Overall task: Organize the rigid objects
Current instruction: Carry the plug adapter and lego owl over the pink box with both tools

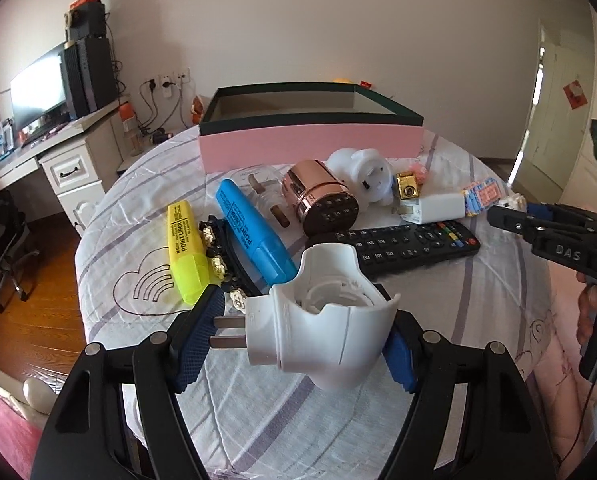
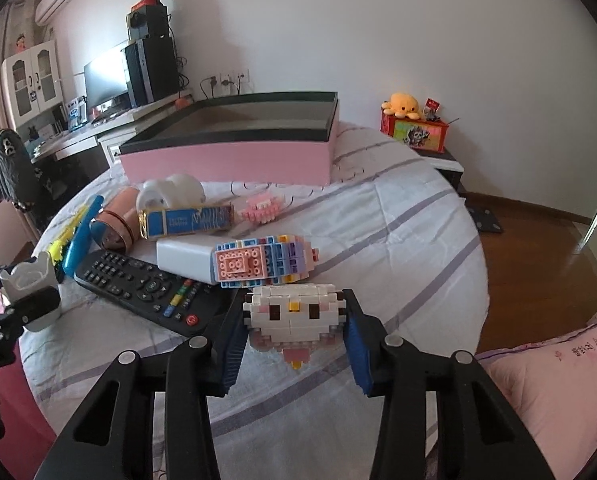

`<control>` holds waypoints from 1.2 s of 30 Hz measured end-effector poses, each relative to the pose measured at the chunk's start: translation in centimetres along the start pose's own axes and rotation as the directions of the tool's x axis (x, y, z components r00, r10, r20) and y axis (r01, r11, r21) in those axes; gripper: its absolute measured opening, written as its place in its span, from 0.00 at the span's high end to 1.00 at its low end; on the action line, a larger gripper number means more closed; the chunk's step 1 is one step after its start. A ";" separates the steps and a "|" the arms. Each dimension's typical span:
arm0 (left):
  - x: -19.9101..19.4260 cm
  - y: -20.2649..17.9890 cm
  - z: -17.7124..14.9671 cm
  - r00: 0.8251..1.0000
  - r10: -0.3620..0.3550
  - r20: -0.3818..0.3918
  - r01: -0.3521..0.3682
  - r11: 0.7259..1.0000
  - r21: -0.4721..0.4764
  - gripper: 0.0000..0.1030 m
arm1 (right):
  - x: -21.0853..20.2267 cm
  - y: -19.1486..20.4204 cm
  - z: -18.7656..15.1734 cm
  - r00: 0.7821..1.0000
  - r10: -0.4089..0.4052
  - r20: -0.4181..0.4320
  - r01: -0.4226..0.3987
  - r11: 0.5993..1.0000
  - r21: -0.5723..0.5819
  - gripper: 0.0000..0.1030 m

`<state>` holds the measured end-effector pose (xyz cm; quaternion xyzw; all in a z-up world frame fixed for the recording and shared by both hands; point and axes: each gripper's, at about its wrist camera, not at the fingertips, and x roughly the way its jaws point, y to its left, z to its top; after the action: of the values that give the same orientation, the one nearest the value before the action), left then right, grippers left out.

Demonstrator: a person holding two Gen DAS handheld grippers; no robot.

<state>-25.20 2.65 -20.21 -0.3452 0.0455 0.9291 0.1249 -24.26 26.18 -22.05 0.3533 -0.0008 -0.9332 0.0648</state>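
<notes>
On the round, cloth-covered table (image 1: 438,304), white with lilac stripes: scattered rigid items, none yet boxed. Open pink cardboard box with dark green rim (image 1: 310,146) at the far edge, interior apparently empty. Left gripper (image 1: 298,334): clamped on a white plastic plug-in holder with two metal prongs (image 1: 322,320), prongs against the left pad, raised above the cloth. Right gripper (image 2: 294,332): narrowed onto a white brick-built animal figure with pink beak (image 2: 292,316), blue pads at both flanks, contact likely though not certain. Remaining loose: yellow highlighter (image 1: 186,252), blue highlighter (image 1: 250,232), black remote control (image 1: 398,244), rose-gold metal cylinder (image 1: 318,200), white charger block (image 1: 430,208), pastel brick model (image 2: 264,262), further small pieces. Progress judged: barely begun. Surroundings: white desk with monitor (image 1: 38,92) at left, wooden floor, plain wall, yellow plush toy (image 2: 402,104) on a side stand.
</notes>
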 end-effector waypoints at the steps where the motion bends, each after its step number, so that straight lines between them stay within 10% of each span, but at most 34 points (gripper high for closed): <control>1: 0.0 0.0 0.0 1.000 -0.007 -0.004 0.007 1.000 0.004 0.28 | -0.2 -0.1 0.1 1.000 0.003 0.007 -0.003 1.000 0.002 0.56; 18: -1.1 -0.9 3.4 0.998 -0.036 0.058 0.034 0.999 0.042 0.28 | -2.0 -0.5 2.3 0.998 0.003 0.063 -0.002 1.000 -0.023 0.57; 36: 6.2 0.7 17.5 0.995 -0.041 0.096 0.033 0.996 0.085 0.28 | 3.7 2.5 14.3 0.992 0.091 0.084 -0.078 0.986 -0.149 0.57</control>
<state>-40.98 6.17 -11.03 -0.2947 0.0714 0.9396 0.1586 -36.15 22.67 -13.62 0.3048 0.0491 -0.9422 0.1300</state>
